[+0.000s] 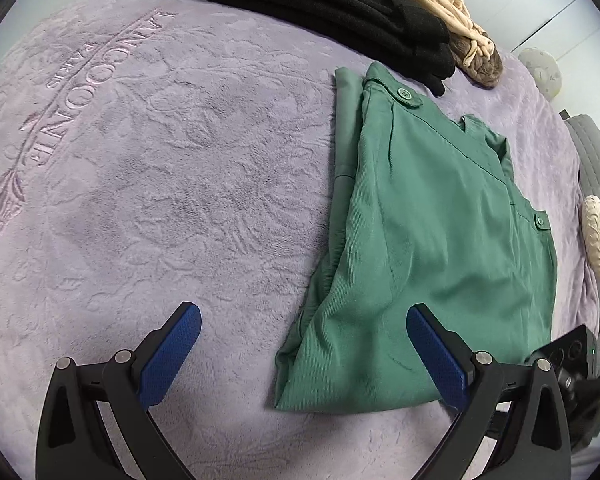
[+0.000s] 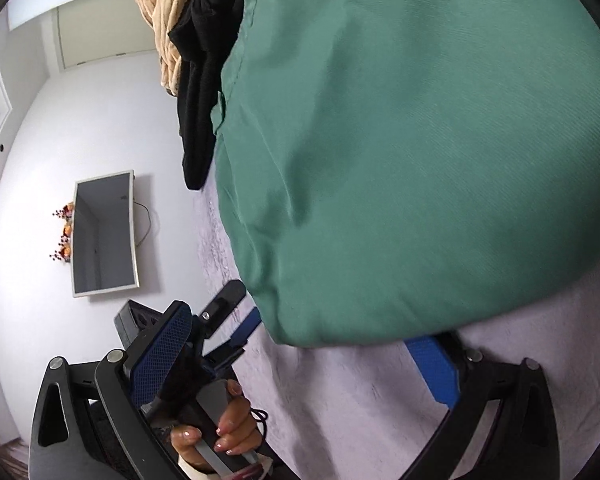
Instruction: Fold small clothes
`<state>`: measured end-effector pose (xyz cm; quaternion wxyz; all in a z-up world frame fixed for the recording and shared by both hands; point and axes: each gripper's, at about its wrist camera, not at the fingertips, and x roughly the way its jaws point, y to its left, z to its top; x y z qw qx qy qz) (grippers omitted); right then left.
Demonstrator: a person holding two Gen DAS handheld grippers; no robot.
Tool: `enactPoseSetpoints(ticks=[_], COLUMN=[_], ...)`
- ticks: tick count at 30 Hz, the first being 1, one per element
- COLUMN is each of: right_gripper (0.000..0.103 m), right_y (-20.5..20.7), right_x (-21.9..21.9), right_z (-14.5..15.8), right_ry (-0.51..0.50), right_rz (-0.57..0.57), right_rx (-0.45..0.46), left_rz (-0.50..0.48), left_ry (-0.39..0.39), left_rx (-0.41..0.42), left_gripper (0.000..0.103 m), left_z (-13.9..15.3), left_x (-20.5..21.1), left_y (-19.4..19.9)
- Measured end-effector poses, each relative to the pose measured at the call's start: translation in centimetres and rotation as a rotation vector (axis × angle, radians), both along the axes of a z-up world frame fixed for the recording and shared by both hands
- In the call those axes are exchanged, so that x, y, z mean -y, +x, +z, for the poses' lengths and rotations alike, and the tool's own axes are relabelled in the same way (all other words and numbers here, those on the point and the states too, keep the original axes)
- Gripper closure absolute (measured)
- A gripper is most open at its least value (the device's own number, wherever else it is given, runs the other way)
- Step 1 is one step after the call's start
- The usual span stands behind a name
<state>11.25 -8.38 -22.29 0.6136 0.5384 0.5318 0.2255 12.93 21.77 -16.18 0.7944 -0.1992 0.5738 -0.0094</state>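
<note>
The folded green garment (image 1: 428, 232) is lying on the lilac blanket (image 1: 160, 160), both grippers gaping wide beside it, gripping nothing. The left gripper (image 1: 304, 332) is showing buttons; the right gripper (image 2: 300, 332) is showing a hand (image 2: 224, 432).

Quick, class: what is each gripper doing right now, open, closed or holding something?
Left gripper: open, holding nothing, above the green garment.
Right gripper: open, not gripping; one finger partly hidden by the green garment's edge.

green garment (image 1: 432, 240) folded on lilac blanket (image 1: 160, 184)
</note>
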Motion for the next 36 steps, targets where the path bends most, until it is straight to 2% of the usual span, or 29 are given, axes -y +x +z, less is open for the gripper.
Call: enactPoseSetpoints(ticks=[3,4,5,6,7,8,11,14,18,20,24,25,26,29,31,33,34,35,36], right_gripper=[0.004,0.022,0.063,0.079,0.089,0.092,0.093,0.093,0.093,0.094,0.089,0.089,0.089,0.087,0.087,0.087,0.088,0.091,0.091], right_y=[0.4,0.5,0.6,0.8,0.9,1.0,1.5,1.9,2.3,2.1,0.5,0.0,-0.5,-1.2,-0.9,-0.3,0.3,1.0,1.5], right_x=[0.2,0.3,0.3,0.5,0.7,0.9,1.5,1.8,1.6,1.1,1.3,1.7,2.3,4.9,6.9,8.7,9.2,9.5,9.7], right_z=[-0.7,-1.2,-1.5,-1.7,-1.5,-1.1,1.3,4.1,5.2,4.6,2.8,2.7,2.7,3.8,5.4,6.9,7.3,7.4,7.3], right_ry=[0.067,0.079,0.074,0.068,0.074,0.081,0.099,0.067,0.028,-0.017,-0.077,-0.103,-0.125,-0.195,-0.281,-0.373,-0.418,-0.459,-0.491], right_rz=[-0.077,-0.094,-0.095,-0.087,-0.086,-0.085,-0.077,-0.033,0.019,0.07,0.184,0.207,0.223,0.221,0.186,0.135,0.12,0.113,0.108], right_rx=[-0.049,-0.075,-0.093,-0.098,-0.081,-0.058,0.04,0.142,0.171,0.152,0.069,0.05,0.041,0.058,0.107,0.17,0.192,0.201,0.206], left_rz=[-0.014,-0.014,-0.013,-0.013,-0.014,-0.012,-0.01,-0.025,-0.112,-0.148,-0.153,-0.148,-0.148,-0.176,-0.199,-0.21,-0.215,-0.211,-0.195], left_ry=[-0.053,-0.07,-0.092,-0.128,-0.157,-0.183,-0.249,-0.362,-0.516,-0.553,-0.467,-0.442,-0.411,-0.348,-0.317,-0.224,-0.173,-0.166,-0.174], left_rx=[0.015,0.016,0.018,0.02,0.02,0.021,0.013,-0.009,-0.022,-0.032,-0.052,-0.056,-0.058,-0.063,-0.068,-0.079,-0.082,-0.08,-0.075], left_gripper=[0.0,0.0,0.0,0.0,0.0,0.0,0.0,0.0,0.0,0.0,0.001,0.004,0.011,0.015,0.018,0.04,0.06,0.075,0.081], left_z=[0.1,0.1,0.2,0.2,0.2,0.1,-0.4,-1.2,-1.9,-2.2,-2.5,-2.7,-2.7,-2.9,-2.7,-2.5,-2.4,-2.4,-2.2], left_x=[0.1,0.0,-0.1,-0.2,-0.4,-0.6,-0.7,-0.2,2.2,3.7,5.8,5.9,6.0,6.2,6.7,7.1,7.3,6.9,6.7], left_y=[0.3,0.4,0.7,1.0,1.2,1.5,2.9,4.6,8.0,9.5,10.9,10.8,10.6,10.2,10.3,10.2,10.2,10.1,10.0])
